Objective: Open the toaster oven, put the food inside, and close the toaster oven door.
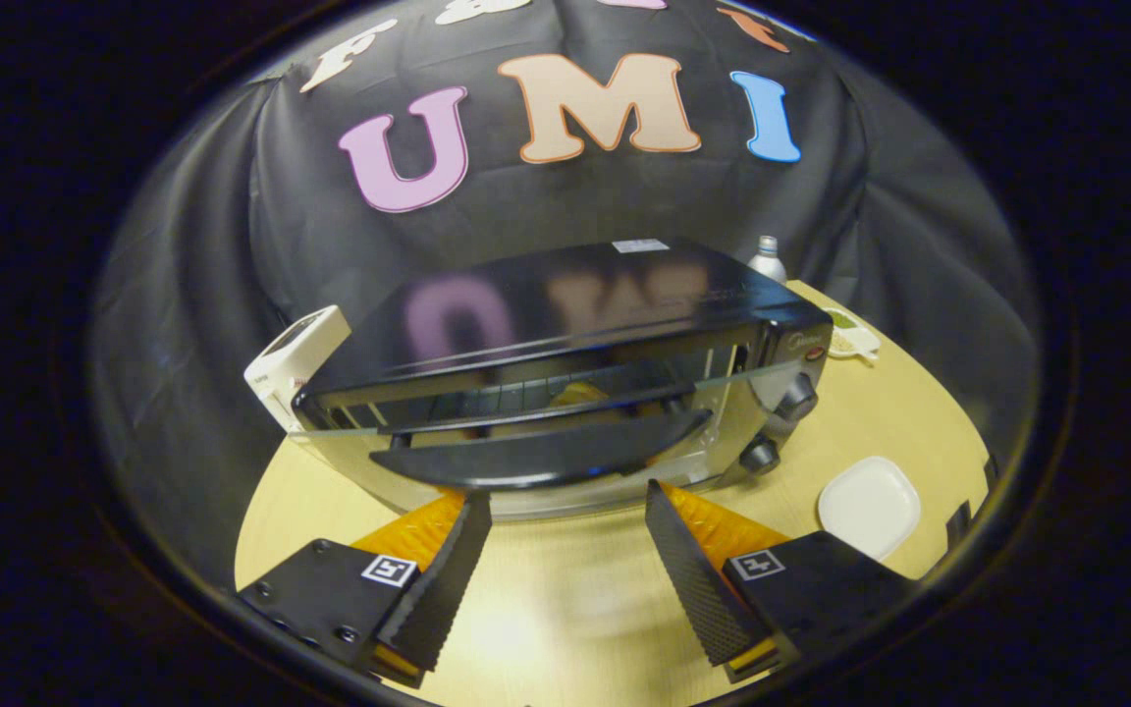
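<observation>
Near the table's (565, 609) middle, the toaster oven (565, 383) stands with its door (526, 432) seemingly ajar over yellowish food inside, the tongs (565, 535) gaping empty below its handle (541, 460), where an off-centre push could skid the oven backwards.

No legible text on the toaster oven (565, 393).

1 toaster oven (575, 334) with 2 knobs (780, 424) and 1 door handle (541, 457), 1 white plate (869, 506), 1 bottle (768, 259), 1 white device (296, 361), 1 wooden table (565, 589), 1 gripper (565, 550) with 2 fingers spread apart, empty
</observation>
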`<state>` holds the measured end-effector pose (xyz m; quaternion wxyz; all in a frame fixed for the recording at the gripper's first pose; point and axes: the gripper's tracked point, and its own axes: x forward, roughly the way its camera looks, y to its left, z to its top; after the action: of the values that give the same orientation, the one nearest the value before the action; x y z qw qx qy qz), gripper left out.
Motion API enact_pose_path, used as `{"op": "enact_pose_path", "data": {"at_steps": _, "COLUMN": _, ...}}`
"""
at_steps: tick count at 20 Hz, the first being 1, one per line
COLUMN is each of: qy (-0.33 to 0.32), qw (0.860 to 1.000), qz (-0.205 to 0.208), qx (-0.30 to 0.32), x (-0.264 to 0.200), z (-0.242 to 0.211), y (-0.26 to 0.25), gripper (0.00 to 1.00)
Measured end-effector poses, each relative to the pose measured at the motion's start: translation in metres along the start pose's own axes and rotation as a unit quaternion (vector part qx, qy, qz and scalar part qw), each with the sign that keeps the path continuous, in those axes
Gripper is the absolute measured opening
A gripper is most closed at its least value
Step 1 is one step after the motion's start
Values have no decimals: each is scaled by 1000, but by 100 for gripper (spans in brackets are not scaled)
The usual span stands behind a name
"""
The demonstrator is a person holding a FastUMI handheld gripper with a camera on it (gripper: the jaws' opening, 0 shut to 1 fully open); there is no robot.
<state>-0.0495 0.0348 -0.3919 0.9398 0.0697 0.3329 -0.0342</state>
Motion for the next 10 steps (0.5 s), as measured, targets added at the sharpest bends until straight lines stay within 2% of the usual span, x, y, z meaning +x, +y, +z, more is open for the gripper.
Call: {"op": "enact_pose_path", "data": {"at_steps": 10, "qy": -18, "qw": 1000, "qz": 9, "qx": -9, "x": -11, "z": 21, "y": 0, "gripper": 99}}
